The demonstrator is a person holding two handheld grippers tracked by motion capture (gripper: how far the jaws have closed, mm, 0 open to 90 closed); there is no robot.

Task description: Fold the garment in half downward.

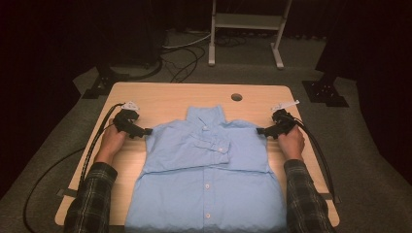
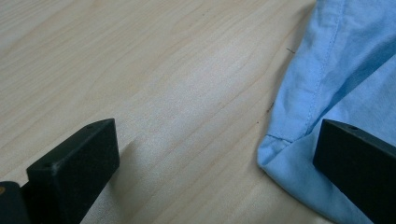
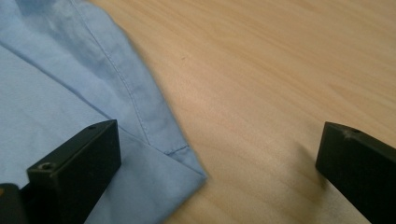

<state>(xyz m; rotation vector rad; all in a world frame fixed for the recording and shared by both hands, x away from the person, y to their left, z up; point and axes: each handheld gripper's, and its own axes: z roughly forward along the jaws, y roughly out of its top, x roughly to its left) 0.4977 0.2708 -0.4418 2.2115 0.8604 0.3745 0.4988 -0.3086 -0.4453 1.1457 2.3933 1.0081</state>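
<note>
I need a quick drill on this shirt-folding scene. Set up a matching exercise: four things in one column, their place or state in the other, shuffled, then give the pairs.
Things:
1. left gripper
2. right gripper
3. shirt
4. round hole

Places or states:
A. lies buttoned, front up, sleeves folded across the chest
B. open at the shirt's right edge in the high view
C. in the table beyond the collar
D. open at the shirt's left edge in the high view

Pairs: 1-D, 2-B, 3-A, 4-C

Left gripper (image 1: 145, 131): held low in the left hand (image 1: 111, 142); jaws wide apart, pointing inward to the right
Right gripper (image 1: 260, 130): held low in the right hand (image 1: 291, 142); jaws wide apart, pointing inward to the left
Forearms: both come from the bottom edge in checked sleeves (image 1: 92, 199); spread apart, nearly parallel
</note>
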